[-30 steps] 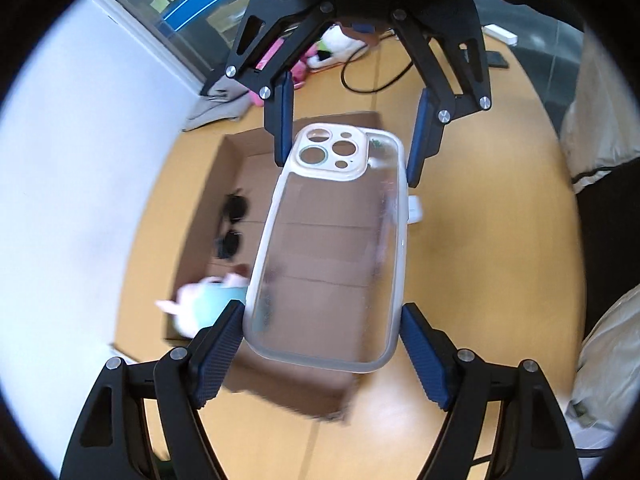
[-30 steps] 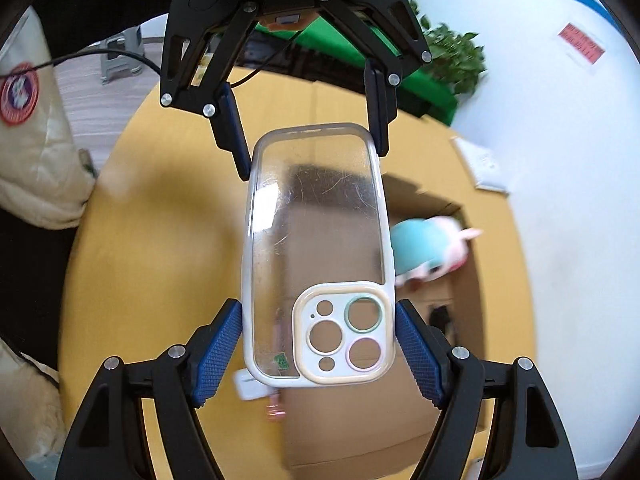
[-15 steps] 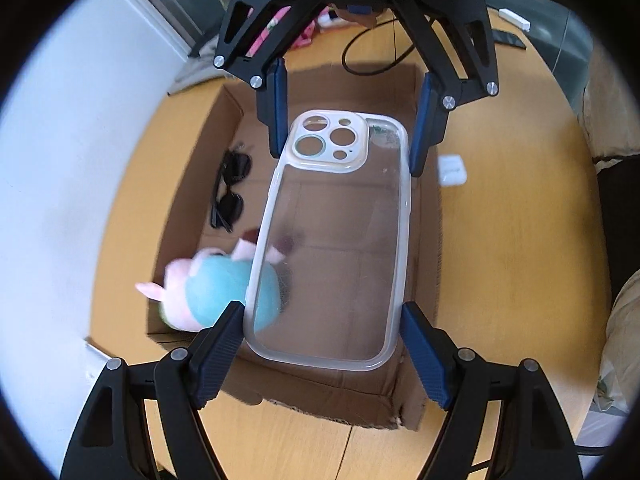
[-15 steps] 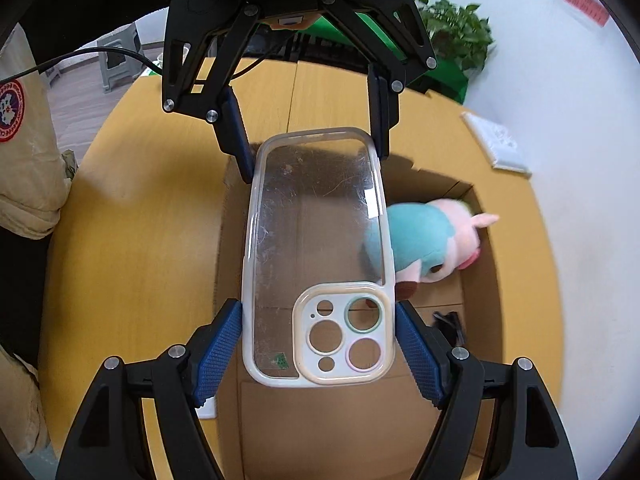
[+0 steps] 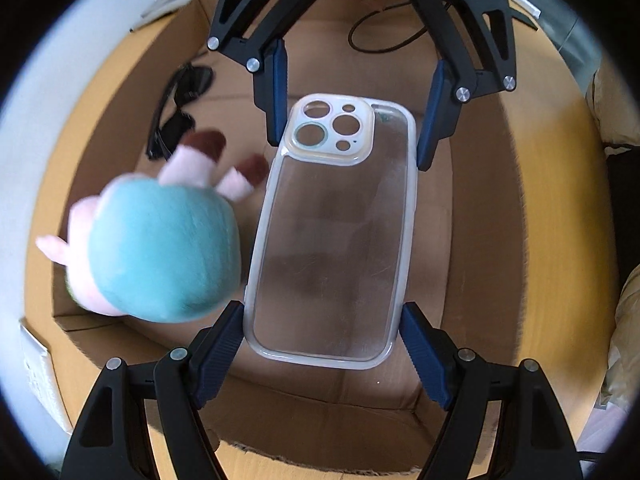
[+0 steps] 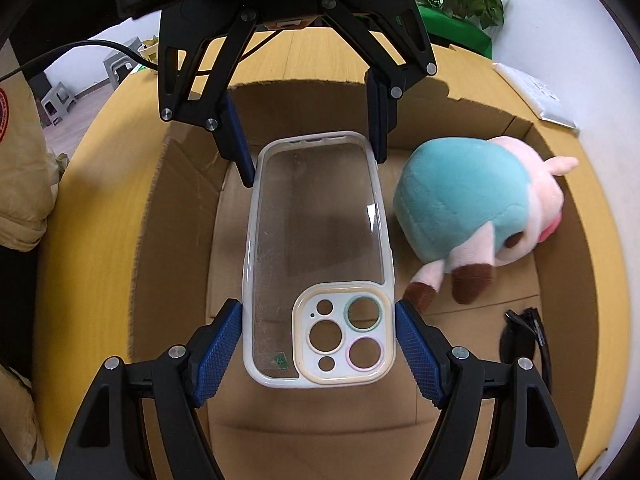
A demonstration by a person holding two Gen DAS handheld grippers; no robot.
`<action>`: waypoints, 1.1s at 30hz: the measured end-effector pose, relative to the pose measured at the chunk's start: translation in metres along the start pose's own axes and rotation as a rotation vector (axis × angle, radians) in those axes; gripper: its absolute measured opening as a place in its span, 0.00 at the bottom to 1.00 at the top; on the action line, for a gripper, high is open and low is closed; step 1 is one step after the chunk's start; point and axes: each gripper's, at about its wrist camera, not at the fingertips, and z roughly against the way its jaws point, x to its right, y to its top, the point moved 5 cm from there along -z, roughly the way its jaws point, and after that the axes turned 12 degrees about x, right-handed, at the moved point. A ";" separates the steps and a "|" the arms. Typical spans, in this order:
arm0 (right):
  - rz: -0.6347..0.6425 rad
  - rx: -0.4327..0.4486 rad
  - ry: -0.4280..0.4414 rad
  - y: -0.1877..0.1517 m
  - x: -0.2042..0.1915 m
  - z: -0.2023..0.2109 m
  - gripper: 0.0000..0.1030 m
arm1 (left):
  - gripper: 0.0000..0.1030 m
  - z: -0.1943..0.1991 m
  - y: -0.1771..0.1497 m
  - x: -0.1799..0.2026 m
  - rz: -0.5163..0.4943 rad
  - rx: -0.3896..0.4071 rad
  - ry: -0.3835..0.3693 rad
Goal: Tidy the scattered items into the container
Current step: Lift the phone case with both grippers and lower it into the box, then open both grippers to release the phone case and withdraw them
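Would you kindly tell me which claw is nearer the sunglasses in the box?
Right. The right claw grips the case at its camera end, nearer the sunglasses; the left claw grips the far end.

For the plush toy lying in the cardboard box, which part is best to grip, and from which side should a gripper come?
Grip the plush toy across its round teal body, coming from above through the open top of the cardboard box. The body is the widest, softest part and faces up, while the thin pink legs with brown feet would probably slip. It lies beside the phone case, so approach from its far side.
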 end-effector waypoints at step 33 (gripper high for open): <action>-0.098 0.158 -0.179 0.027 -0.041 0.094 0.94 | 0.76 0.124 0.002 0.074 0.093 0.227 0.288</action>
